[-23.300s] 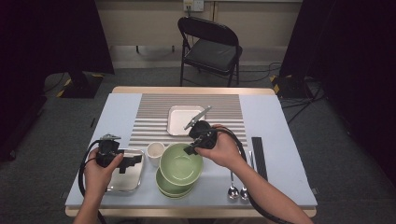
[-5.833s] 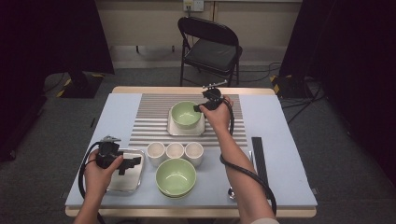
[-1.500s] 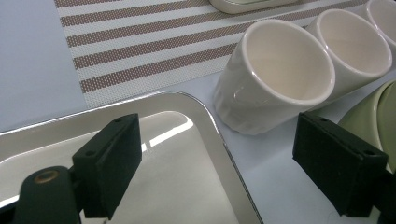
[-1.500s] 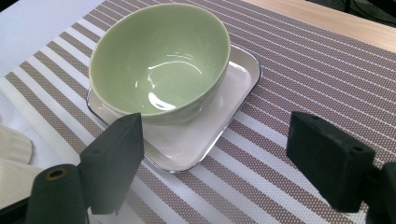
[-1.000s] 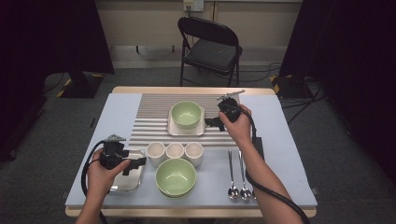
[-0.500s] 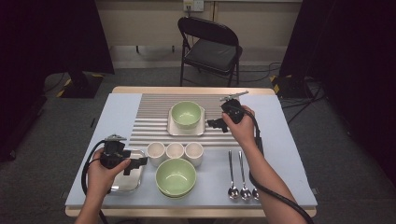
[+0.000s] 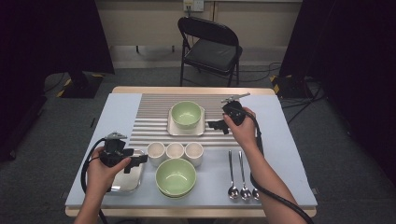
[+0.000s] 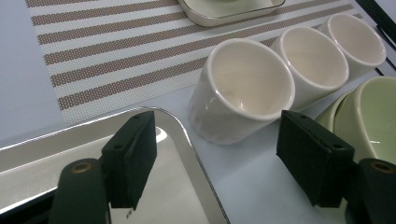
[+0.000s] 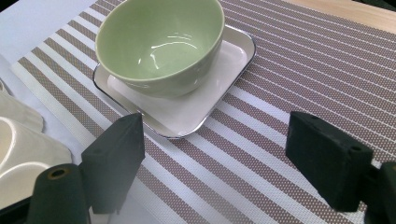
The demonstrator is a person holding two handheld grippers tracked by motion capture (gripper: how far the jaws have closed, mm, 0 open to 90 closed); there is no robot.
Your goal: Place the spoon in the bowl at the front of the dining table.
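My left gripper [image 7: 134, 161] hovers over the right edge of a shiny metal tray [image 7: 127, 181] at the front left. Its jaws have just been closing a little but stand open [image 8: 217, 149], gripping nothing; the tray's rim [image 8: 187, 135] passes beneath them. Just beyond its tips stands the nearest of three white cups [image 8: 243, 88], lined up in a row [image 7: 175, 150]. My right gripper [image 7: 217, 126] is open too [image 9: 219, 140], holding nothing. It sits just right of a green bowl [image 7: 186, 113] that rests on a white square plate [image 9: 196, 109].
A striped placemat [image 7: 149, 116] covers the table's middle. A second green bowl [image 7: 176, 176] sits at the front centre, right of the tray. Three spoons [image 7: 238, 175] lie at the front right by my right forearm. A folding chair [image 7: 210, 46] stands behind the table.
The green bowl that my right gripper held several seconds ago now sits on the plate, and that gripper has drawn back to its right. Spoons now lie at the front right. The left hand has stayed put.
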